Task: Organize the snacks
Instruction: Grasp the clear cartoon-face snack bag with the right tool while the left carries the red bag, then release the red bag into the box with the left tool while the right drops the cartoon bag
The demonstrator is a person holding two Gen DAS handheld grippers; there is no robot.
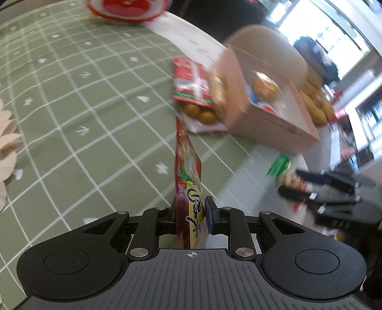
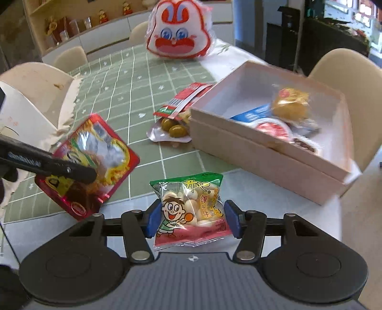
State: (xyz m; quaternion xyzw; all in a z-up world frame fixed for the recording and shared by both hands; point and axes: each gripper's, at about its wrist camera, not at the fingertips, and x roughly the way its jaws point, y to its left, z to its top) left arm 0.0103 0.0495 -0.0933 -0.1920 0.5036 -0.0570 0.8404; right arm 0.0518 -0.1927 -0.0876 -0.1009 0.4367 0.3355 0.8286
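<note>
Left wrist view: left gripper [image 1: 191,215] clamped on a red and yellow snack packet [image 1: 188,181], held edge-on, blue pads pressing both faces. Packet hangs above the green checked tablecloth [image 1: 71,107]. Far right of it, the pink box [image 1: 267,114] sits at the table's right side, blurred; a round yellow pastry [image 1: 265,85] and other wrappers lie inside. Just left of the box, touching its wall as far as I can tell, a red-topped pouch of brown balls [image 1: 193,95] lies flat on the cloth. Far edge: red and white rabbit-face bag [image 1: 126,9], mostly cut off. Right gripper [image 1: 329,198] shows at right, blurred, with a green-topped packet [image 1: 281,167] at its tip.

Right wrist view: right gripper [image 2: 189,218] has the green-topped packet of small white biscuits [image 2: 191,207] between its blue pads. Pads sit at both side edges of the bag; contact looks made, bag slightly bulged, off the table. No earlier frame to compare. Left gripper [image 2: 78,173] comes in from the left, pinching the red packet [image 2: 95,162] tilted above the cloth [image 2: 133,78]. Pink box [image 2: 262,152] far right, open, holding the pastry [image 2: 290,105] and wrappers. Pouch [image 2: 176,116] against its left wall. Rabbit bag [image 2: 179,31] upright at far end.
</note>
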